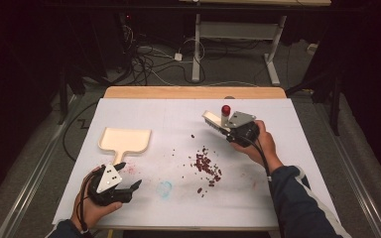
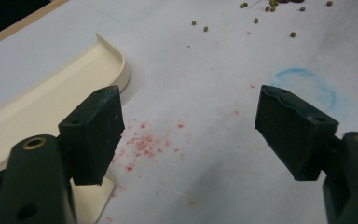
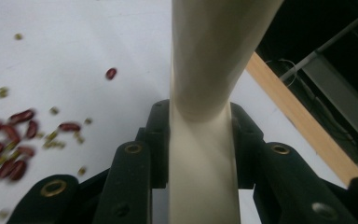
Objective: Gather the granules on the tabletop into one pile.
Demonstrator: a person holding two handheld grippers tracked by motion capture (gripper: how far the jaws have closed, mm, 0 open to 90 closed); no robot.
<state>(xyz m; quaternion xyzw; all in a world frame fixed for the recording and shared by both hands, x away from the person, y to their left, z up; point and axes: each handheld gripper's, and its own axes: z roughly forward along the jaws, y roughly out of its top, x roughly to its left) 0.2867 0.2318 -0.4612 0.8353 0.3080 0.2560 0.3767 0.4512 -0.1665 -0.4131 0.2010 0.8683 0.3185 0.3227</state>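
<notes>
A cream dustpan lies flat at the left of the white sheet, its handle pointing toward my left gripper. That gripper stands open just right of the handle, nothing between its jaws. In the left gripper view the dustpan sits beside the left jaw of the left gripper. A heap of red beans and small green ones lies mid-table. My right gripper is shut on the cream handle of a brush, held behind the heap. The handle runs up between the right gripper's jaws.
A faint blue ring and pink stains mark the white sheet. The table's wooden far edge lies behind. Cables and a desk frame stand on the floor beyond. Single stray beans lie apart from the heap.
</notes>
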